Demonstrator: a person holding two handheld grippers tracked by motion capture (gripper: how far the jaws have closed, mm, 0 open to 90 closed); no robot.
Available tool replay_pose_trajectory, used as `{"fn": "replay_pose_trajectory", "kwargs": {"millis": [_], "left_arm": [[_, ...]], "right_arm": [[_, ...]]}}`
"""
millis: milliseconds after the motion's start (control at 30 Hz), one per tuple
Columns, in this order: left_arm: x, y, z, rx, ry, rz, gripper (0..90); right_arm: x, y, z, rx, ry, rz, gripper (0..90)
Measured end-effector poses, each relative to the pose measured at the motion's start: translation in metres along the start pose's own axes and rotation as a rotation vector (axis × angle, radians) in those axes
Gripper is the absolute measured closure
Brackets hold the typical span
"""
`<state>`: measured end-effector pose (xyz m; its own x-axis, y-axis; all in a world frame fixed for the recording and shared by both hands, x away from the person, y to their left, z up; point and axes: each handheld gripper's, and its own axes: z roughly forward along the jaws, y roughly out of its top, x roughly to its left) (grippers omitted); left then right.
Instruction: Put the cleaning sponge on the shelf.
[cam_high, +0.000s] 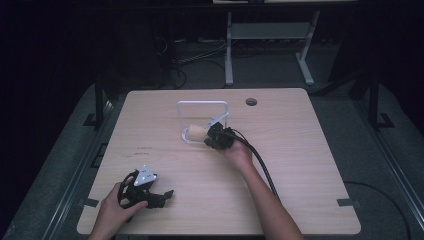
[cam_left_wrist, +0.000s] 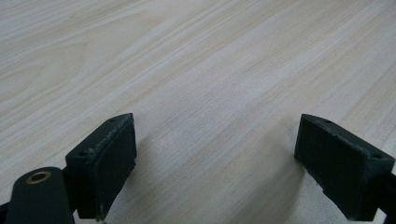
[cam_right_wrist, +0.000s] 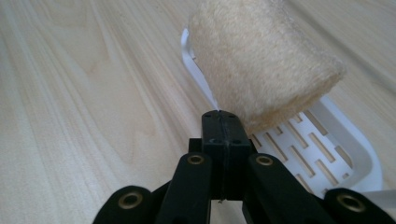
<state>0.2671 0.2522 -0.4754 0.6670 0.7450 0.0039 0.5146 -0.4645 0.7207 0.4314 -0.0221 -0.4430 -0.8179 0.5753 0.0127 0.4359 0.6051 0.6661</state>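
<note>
Sponge work is happening at the far side of the surface: the right gripper is sitting with its fingers clenched flat together, apparently pinching the thin white tag or wrapper edge that is running up from the tan sponge roll. The roll itself is lying just beyond and to the right of those fingertips, tilted over the rim of the white slotted tray, which is spreading out on the right side of the fingers. From the high view the roll is resting at the tray's near edge, touching it. To do this step well, the right hand should be keeping the pinch firm, since so thin a hold could be slipping, and moving slowly so the roll is not rolling off the rim. The left gripper is idling, fingers released wide over bare wood, nothing between them.
</note>
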Motion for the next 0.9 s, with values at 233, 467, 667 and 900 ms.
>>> {"fn": "replay_pose_trajectory", "kwargs": {"millis": [233, 467, 667, 900], "left_arm": [[0.000, 0.000, 0.000, 0.000, 0.000, 0.000, 12.1], [0.000, 0.000, 0.000, 0.000, 0.001, 0.002, 12.1], [0.000, 0.000, 0.000, 0.000, 0.001, 0.002, 12.1], [0.000, 0.000, 0.000, 0.001, 0.001, 0.004, 12.1]], "right_arm": [[-0.007, -0.001, -0.001, -0.012, -0.024, 0.022, 90.0], [-0.009, -0.002, -0.002, -0.012, -0.015, 0.024, 90.0], [-0.003, -0.003, -0.008, -0.025, -0.005, 0.013, 90.0], [-0.003, -0.009, -0.025, -0.045, -0.009, 0.022, 79.5]]}}
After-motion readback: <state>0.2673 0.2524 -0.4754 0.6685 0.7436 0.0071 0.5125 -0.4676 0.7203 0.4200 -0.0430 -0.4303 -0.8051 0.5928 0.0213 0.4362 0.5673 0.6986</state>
